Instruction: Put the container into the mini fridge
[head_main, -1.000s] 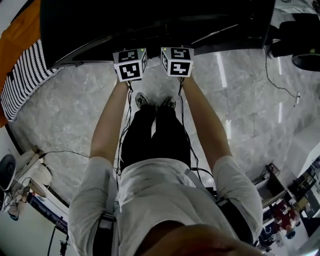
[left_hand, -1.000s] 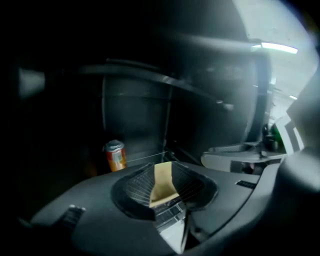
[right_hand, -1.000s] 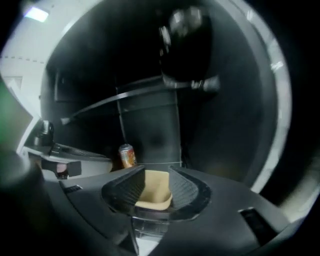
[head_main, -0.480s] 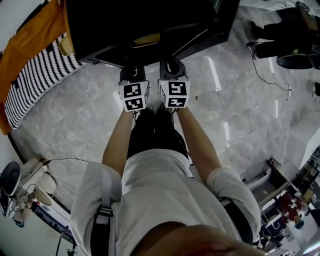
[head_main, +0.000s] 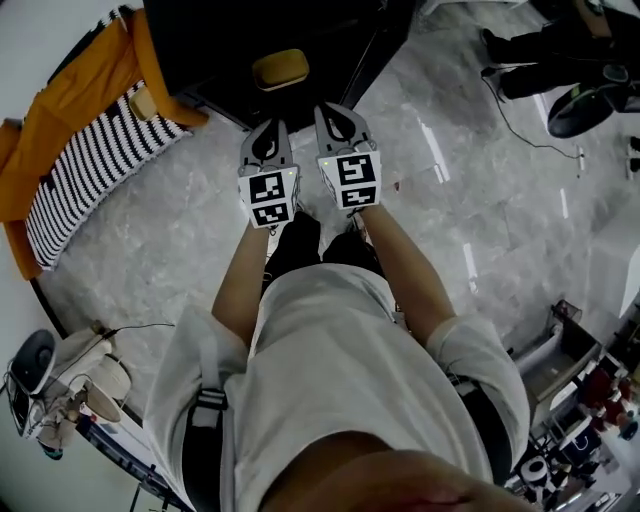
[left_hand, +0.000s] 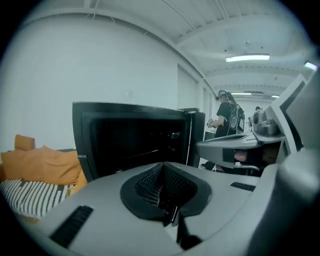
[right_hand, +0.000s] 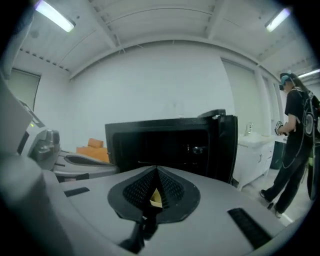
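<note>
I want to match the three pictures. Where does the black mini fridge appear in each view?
Head view: mini fridge at top centre, seen from above.
Left gripper view: mini fridge in the centre, straight ahead.
Right gripper view: mini fridge in the centre, straight ahead.
Shared landmark: the orange cushion, left of the mini fridge in every view.

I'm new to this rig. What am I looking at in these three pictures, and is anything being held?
No robot: a person holds a claw in each hand. The head view looks down from their head: left claw and right claw point at an open black mini fridge with a tan container inside. An orange cushion and striped cloth lie beside it. The other two pictures look along each claw. Both are shut; neither holds the container.
</note>
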